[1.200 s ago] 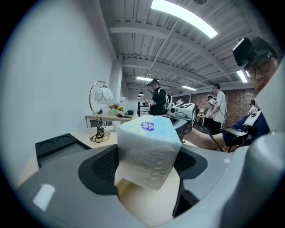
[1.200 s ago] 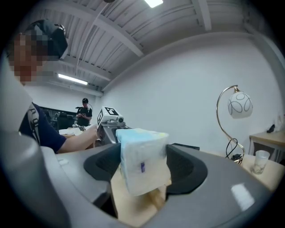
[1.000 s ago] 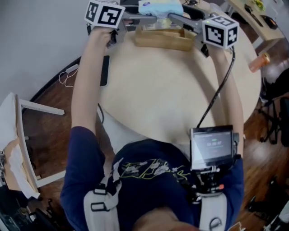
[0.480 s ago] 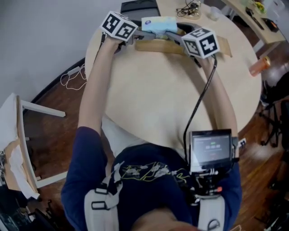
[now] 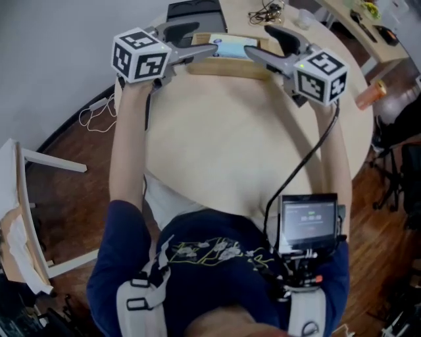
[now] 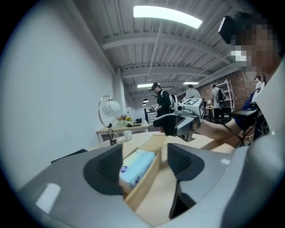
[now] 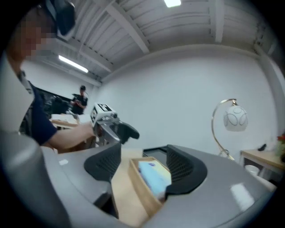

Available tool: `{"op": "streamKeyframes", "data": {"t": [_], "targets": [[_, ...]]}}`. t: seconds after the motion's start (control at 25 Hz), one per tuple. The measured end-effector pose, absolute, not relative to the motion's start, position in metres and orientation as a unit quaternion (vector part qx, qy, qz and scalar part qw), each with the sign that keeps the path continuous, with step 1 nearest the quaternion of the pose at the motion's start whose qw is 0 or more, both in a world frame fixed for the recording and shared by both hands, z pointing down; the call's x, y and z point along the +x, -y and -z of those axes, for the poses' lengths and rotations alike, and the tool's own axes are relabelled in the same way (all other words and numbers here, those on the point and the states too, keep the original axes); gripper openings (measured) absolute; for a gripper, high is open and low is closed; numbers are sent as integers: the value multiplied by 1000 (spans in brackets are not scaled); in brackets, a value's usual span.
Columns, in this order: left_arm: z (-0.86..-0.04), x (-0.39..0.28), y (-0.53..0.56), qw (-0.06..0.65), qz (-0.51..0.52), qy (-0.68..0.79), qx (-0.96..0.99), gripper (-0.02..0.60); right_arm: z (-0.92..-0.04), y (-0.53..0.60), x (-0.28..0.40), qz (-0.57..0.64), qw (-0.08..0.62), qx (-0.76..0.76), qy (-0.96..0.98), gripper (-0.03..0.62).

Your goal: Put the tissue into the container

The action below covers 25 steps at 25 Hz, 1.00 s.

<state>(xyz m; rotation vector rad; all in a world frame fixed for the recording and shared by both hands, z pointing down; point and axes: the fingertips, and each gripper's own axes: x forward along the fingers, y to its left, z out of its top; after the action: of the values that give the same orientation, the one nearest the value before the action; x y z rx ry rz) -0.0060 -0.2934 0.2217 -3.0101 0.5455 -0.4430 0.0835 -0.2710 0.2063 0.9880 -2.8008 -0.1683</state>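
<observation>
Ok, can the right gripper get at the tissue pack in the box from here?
Probably yes: the tissue pack lies uncovered in the open-topped box, just ahead of the right gripper, whose jaws are opening and grip nothing.

Tissue (image 5: 235, 47) lies in container (image 5: 227, 68) (container on table (image 5: 237, 145), at far edge).

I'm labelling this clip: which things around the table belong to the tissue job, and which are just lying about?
Job: tissue pack, lying inside the wooden container.

Lying about: flat black device, tangle of cables, cup, orange bottle, globe lamp.
</observation>
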Motion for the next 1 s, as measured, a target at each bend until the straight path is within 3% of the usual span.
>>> {"op": "streamKeyframes", "data": {"t": [0.04,0.08,0.12,0.2,0.36,0.52,0.72,1.0], "targets": [[-220,0,270,25,134,-162,-977,249,-196,246,80,66,48,298,951,267],[-223,6,248,16,130,-144,-981,34,-192,223,78,69,13,270,960,123],[-232,14,226,3,128,-126,-984,3,-196,204,77,62,-14,246,967,3],[-256,26,195,-22,122,-106,-987,3,-225,178,73,24,-25,206,978,3],[-299,30,182,-60,93,-142,-984,3,-309,157,56,-67,53,157,984,3],[-330,16,193,-34,127,-215,-968,2,-330,153,36,-67,112,140,982,3],[-323,11,178,-53,94,-160,-981,2,-314,165,39,-46,65,168,983,3],[-322,17,172,-54,85,-148,-984,2,-317,167,45,-46,72,173,981,3]]}}
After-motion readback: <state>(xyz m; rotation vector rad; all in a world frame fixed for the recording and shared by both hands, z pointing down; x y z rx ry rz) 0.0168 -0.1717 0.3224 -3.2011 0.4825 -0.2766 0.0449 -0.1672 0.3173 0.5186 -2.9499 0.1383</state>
